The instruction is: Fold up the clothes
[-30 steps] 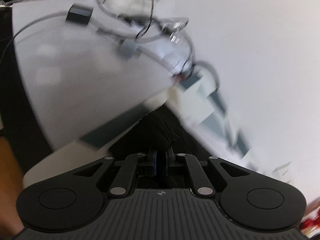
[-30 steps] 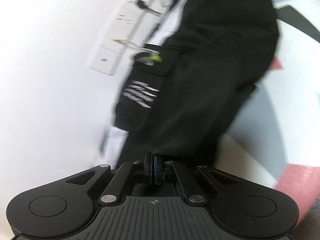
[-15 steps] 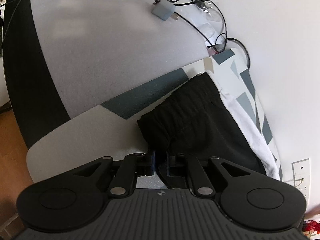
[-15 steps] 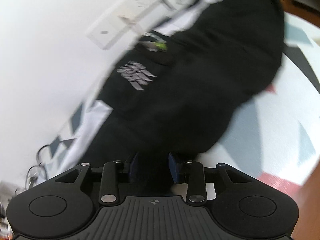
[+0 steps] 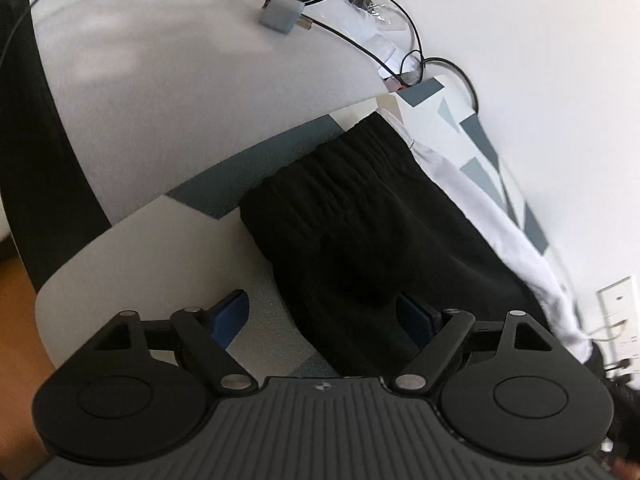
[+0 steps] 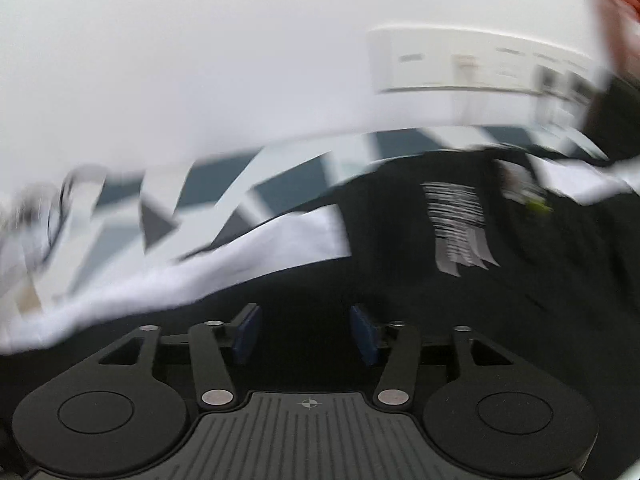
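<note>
Since the earlier frames we see both tongs go from pinched on black cloth to spread apart; their jaws have just been opening. The right wrist view has swung from a steep tilt to roughly level along the wall, and it is motion-blurred.

Left tongs (image 5: 322, 314): jaws stand wide, blue pads well apart. The black shorts (image 5: 360, 216) lie on the bench (image 5: 160, 92) between and ahead of them; the right-hand pad sits at the edge of a cloth fold, and we cannot tell if it touches. Nothing is gripped.

Shorts: soft matte black knit with a ribbed, gathered waistband toward the far end and a white side stripe (image 5: 492, 220) along the wall side. They lie flat on a mat (image 5: 248, 168) printed with grey and teal triangles. The bench top is smooth pale grey with a rounded edge. Thin black cables (image 5: 360, 44) and a small grey block-shaped adapter (image 5: 280, 16) lie at the far end. A white wall socket (image 5: 618, 300) shows at right.

Right tongs (image 6: 306, 332): jaws about half spread, blue pads apart, black cloth (image 6: 400, 288) beneath and between them, not pinched. A white striped print (image 6: 456, 224) and the white stripe (image 6: 240, 256) show on the fabric; a white socket strip (image 6: 460, 62) is on the wall.
</note>
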The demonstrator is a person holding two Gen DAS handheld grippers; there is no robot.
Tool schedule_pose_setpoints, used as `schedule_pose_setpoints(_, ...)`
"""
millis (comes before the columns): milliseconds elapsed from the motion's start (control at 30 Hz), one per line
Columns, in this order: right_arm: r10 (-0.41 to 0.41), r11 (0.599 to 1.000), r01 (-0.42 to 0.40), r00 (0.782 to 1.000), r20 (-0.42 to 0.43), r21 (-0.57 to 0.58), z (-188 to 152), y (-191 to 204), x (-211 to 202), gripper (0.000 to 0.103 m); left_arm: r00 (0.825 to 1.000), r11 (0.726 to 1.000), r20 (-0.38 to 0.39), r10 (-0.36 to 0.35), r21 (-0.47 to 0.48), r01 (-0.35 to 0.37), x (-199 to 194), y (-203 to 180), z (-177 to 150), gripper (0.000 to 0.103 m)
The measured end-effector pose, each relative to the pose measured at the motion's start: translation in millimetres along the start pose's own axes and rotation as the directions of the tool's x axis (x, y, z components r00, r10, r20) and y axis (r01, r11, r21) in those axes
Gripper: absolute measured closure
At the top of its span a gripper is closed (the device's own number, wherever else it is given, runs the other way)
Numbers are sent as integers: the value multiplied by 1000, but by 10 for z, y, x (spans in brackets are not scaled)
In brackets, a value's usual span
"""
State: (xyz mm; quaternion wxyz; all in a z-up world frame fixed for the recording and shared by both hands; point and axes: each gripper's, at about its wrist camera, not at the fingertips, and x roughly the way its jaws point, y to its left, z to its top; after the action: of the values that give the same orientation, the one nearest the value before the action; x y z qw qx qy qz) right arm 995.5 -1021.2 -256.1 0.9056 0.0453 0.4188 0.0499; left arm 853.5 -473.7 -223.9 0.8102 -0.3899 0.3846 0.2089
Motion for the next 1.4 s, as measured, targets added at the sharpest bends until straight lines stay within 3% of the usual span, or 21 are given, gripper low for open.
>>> schedule_pose_setpoints(100,58,982,-65,997,-46,-175,37,368,338,40,999,999,10,45,22,-45,-2,-88,-42,18)
schedule_pose_setpoints(233,91,949,-109,993,-72,-297,140,835,774,37,996,994,10,94,63,-94,-7,-172,-118,18)
schedule_pose_setpoints(367,106,948,-113,994,-40,-298,312,1152,1041,19,992,987,9,129,100,-129,-12,-227,-159,18)
schedule_pose_setpoints(467,116,964,-123,992,-40,-235,415,1189,1129,16,991,990,12,132,56,-132,-70,-171,-158,18)
schedule_pose_setpoints(633,162,978,-155,986,43,-140,385,920,733,7,984,980,45,170,97,-174,-143,-134,-203,17)
schedule_pose_setpoints(767,174,983,-169,981,86,-67,161,466,365,1,998,998,37,45,-35,-43,-137,-13,-121,17)
schedule_pose_setpoints(833,142,990,-143,987,70,9,11,214,254,1,999,996,48,-18,-90,22,-122,19,-64,17)
schedule_pose_setpoints(900,83,994,-87,995,58,70,-127,-4,145,1,999,998,52,-10,-64,13,-33,-36,-8,17)
schedule_pose_setpoints(1000,15,999,-18,997,82,39,-280,-190,-2,1,999,999,48,10,-43,-8,123,-112,35,11)
schedule_pose_setpoints(1100,-71,997,70,993,91,10,-395,-359,-103,1,997,998,68,37,43,-40,199,-280,59,13)
schedule_pose_setpoints(1167,-130,991,125,987,91,53,-497,-493,-165,1,991,989,92,94,105,-103,232,-398,43,27)
schedule_pose_setpoints(1233,-170,983,163,983,76,90,-640,-592,-201,1,981,974,121,151,150,-168,248,-473,22,63)
schedule_pose_setpoints(1300,-182,979,176,982,57,105,-752,-641,-200,1,985,978,112,129,152,-145,263,-474,43,81)
schedule_pose_setpoints(1400,-189,976,183,981,48,121,-836,-644,-215,1,986,988,124,115,92,-127,218,-451,124,88)
